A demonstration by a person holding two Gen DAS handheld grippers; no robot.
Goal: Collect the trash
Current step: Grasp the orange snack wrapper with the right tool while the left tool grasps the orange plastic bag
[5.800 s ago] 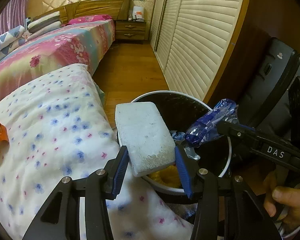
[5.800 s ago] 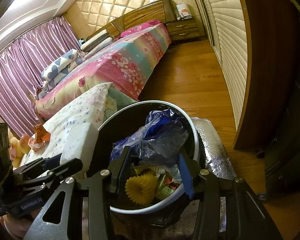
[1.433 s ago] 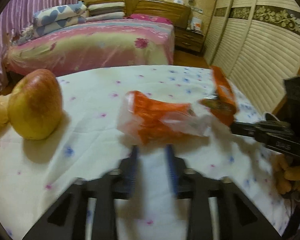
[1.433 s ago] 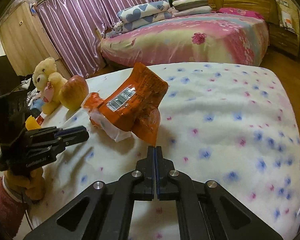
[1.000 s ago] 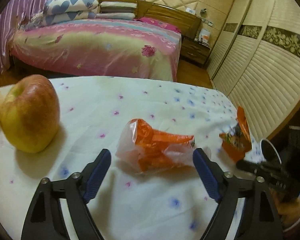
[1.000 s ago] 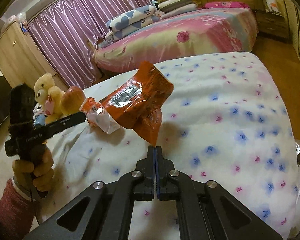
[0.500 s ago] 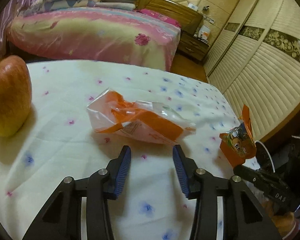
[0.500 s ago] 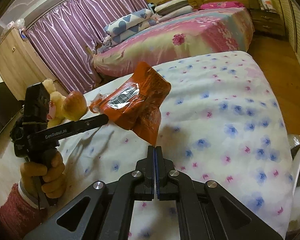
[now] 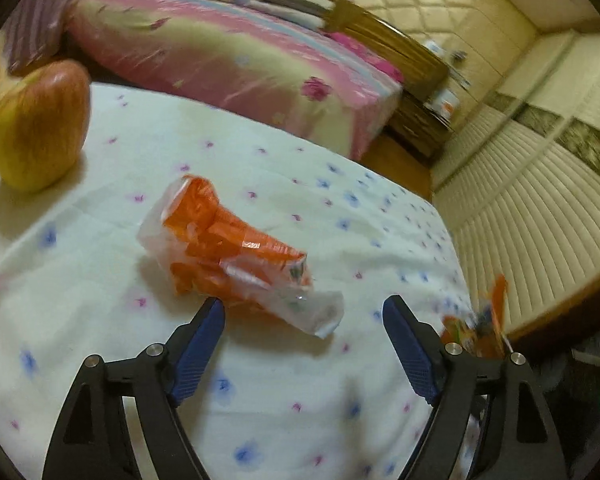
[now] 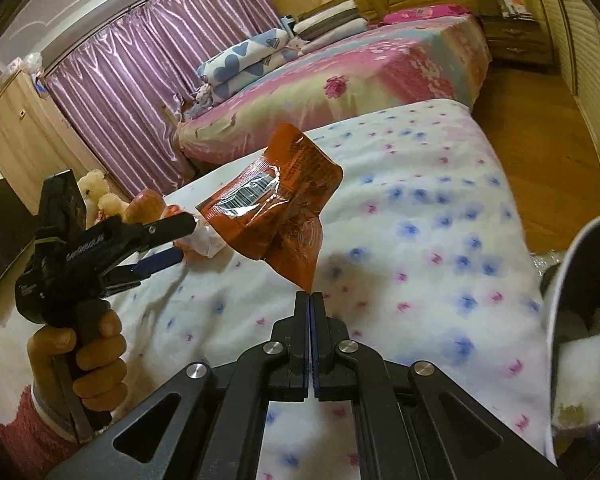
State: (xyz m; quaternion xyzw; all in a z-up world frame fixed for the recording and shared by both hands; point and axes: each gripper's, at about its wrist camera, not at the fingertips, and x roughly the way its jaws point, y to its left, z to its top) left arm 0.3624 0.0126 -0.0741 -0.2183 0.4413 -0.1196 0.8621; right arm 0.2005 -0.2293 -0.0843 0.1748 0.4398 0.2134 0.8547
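A crumpled orange and clear plastic bag [image 9: 236, 252] lies on the white flowered cloth [image 9: 100, 320]. My left gripper [image 9: 304, 312] is open, its blue fingers either side of the bag's near end, just short of it. It shows in the right wrist view [image 10: 180, 236], where the bag [image 10: 204, 240] is partly hidden. My right gripper [image 10: 311, 300] is shut on a corner of an orange snack packet [image 10: 276, 204] and holds it up above the cloth. The packet also shows blurred at the left wrist view's right edge [image 9: 488, 320]. The trash bin [image 10: 572, 280] stands at the right, holding a white block [image 10: 580, 364].
An apple [image 9: 40, 124] sits on the cloth at the left, by a plush bear [image 10: 100, 196]. A pink bed [image 10: 340, 76] lies behind. Wood floor [image 10: 540, 120] and slatted wardrobe doors [image 9: 540, 208] are to the right.
My left gripper has opened wide and come close to the orange and clear bag. My right gripper has carried the snack packet rightward until the bin entered its view.
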